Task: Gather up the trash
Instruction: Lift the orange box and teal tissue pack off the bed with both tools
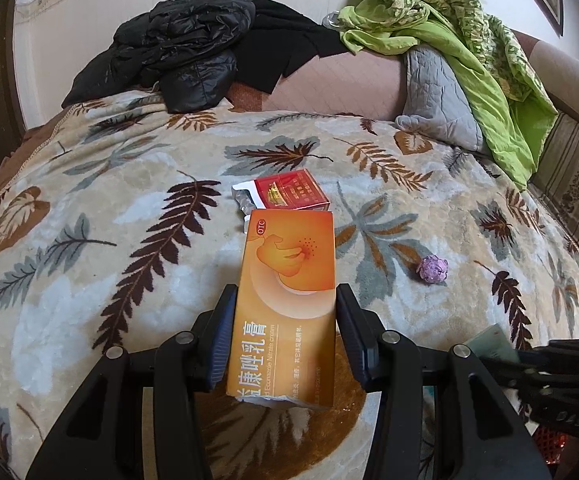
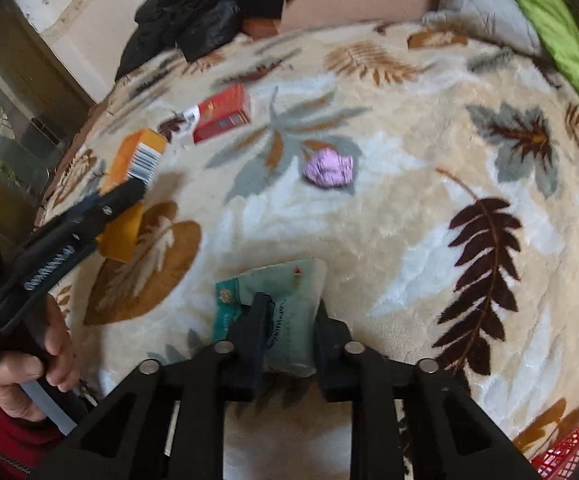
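Left gripper (image 1: pixel 285 320): its two black fingers with blue ribbed pads press on both long sides of the tall orange cardboard medicine box (image 1: pixel 289 300), which is lifted above the bed.
Orange box: glossy, printed with "OTC" and a pale figure; its near end is torn open; a barcode shows on its far end in the right wrist view.
Right gripper (image 2: pixel 289 320): the jaws are narrow and pinch a flat teal and pale green plastic wrapper (image 2: pixel 281 304), crumpled and half transparent.
Red cigarette pack (image 1: pixel 291 192): small cardboard box with open white flap, lying just beyond the orange box tip.
Purple paper ball (image 1: pixel 432 268): crumpled, ahead and to the right of the left gripper, apart from the pack.
Surface: cream fleece blanket with leaf pattern (image 1: pixel 129 220).
Red plastic basket (image 2: pixel 573 456): only a mesh corner shows, low to the right of the right gripper.
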The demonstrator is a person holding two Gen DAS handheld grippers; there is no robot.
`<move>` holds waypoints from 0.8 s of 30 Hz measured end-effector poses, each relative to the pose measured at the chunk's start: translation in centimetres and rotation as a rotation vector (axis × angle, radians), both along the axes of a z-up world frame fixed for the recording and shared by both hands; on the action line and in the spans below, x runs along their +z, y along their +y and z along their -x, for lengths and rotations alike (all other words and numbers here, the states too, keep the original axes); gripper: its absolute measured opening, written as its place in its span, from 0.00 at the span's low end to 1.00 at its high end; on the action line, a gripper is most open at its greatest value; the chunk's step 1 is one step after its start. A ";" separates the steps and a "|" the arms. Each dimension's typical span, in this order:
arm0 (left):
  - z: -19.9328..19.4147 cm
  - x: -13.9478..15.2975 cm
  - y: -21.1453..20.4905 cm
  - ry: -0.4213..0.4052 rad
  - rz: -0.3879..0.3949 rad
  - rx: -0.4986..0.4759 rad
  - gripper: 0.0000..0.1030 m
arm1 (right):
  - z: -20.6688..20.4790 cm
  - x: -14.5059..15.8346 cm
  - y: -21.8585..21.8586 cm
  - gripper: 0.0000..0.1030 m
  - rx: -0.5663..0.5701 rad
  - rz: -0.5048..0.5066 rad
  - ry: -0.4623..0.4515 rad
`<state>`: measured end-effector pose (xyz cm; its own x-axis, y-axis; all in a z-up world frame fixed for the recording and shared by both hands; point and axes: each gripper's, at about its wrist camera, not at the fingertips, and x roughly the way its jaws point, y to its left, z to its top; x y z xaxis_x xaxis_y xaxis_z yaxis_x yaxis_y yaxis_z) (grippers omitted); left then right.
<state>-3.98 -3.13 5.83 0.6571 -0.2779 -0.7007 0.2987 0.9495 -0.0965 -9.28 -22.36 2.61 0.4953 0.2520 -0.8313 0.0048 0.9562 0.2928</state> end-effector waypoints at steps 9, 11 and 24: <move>3.4 1.5 -0.5 -0.034 0.031 -0.043 0.46 | 5.0 5.1 -1.4 0.14 -0.206 0.018 -0.316; 4.9 1.7 -0.8 -0.046 0.026 -0.065 0.46 | 5.8 5.6 -1.7 0.14 -0.241 0.015 -0.342; 8.5 1.3 -2.3 -0.147 -0.080 -0.100 0.46 | 7.0 4.7 -1.6 0.14 -0.272 -0.063 -0.322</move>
<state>-12.51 -5.44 7.17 0.7256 -0.2941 -0.6221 0.3973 0.9172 0.0298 -16.23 -23.94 7.27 0.7828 0.1219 -0.6103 0.1530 0.9128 0.3786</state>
